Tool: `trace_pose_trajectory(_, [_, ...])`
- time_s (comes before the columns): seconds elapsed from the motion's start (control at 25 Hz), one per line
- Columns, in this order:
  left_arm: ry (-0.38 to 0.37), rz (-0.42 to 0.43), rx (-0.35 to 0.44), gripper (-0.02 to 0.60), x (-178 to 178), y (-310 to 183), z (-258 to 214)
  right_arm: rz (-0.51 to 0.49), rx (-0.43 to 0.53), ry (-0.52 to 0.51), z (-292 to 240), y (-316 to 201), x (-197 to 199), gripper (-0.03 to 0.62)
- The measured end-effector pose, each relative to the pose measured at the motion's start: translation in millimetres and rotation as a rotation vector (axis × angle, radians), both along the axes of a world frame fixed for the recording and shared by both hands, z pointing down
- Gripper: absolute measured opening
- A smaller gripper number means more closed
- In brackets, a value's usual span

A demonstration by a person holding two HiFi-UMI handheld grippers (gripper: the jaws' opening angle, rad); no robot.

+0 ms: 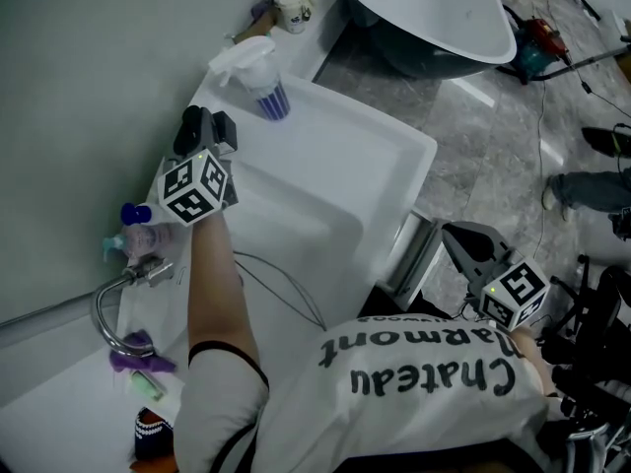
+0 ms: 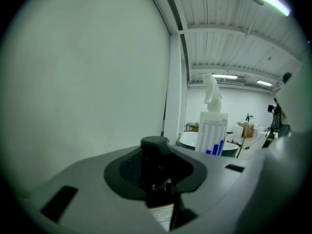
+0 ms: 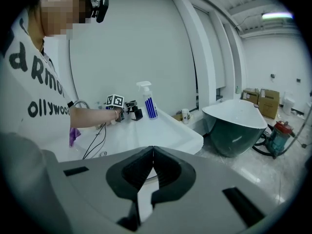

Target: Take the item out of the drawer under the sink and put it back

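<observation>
left tool (image 1: 207, 126) was held over the far rim of the white sink (image 1: 380, 161), in the upper left of the head view, at the end of an outstretched bare arm. its two dark jaws stood partly spread in that view. nothing was seen gripped between them. in its own view the jaws read as one dark mass at lower centre.

spray bottle (image 1: 260, 77), white with blue stripes on its label, stood upright on the far corner of the sink ledge, against the wall. it was just ahead of the left tool and apart from it. in the left gripper view it sat right of centre, beyond the jaw tips.

right tool (image 3: 152, 152) was held low at the lower right of the head view, beside the sink's front edge. its jaws were pressed together along a thin line and held nothing. a grey panel (image 1: 412, 254) showed just under the sink's front rim, near this tool. whether it was the drawer could not be told.

other items noted:
- a curved chrome faucet (image 1: 108, 313) at the left edge of the head view.
- a small bottle with a blue cap (image 1: 140, 227) just above the faucet.
- a purple item (image 1: 133, 355) below the faucet.
- a thin cable (image 1: 286, 289) trailing across the basin.
- a freestanding bathtub (image 1: 434, 18) at the upper right.
- a white cup (image 1: 293, 10) on the ledge past the spray bottle.
</observation>
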State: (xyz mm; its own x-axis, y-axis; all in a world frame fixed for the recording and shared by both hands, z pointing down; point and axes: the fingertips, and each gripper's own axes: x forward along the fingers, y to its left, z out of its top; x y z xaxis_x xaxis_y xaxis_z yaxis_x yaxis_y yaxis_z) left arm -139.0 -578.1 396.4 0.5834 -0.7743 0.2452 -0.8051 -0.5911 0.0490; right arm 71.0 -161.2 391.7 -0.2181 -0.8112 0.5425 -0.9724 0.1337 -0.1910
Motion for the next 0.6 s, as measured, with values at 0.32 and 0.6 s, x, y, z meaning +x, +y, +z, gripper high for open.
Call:
trace_pose_trajectory(0.32, [-0.024, 0.004, 0.027, 0.104, 8.6, -7.0, 1.3, 0.017, -0.007, -0.004, 4.9, 4.0, 5.2, 0.011])
trace_pose_trajectory(0.6, [-0.038, 0.006, 0.041, 0.104, 11.3, -8.0, 2.6, 0.037, -0.008, 0.000, 7.7, 6.0, 9.3, 0.011])
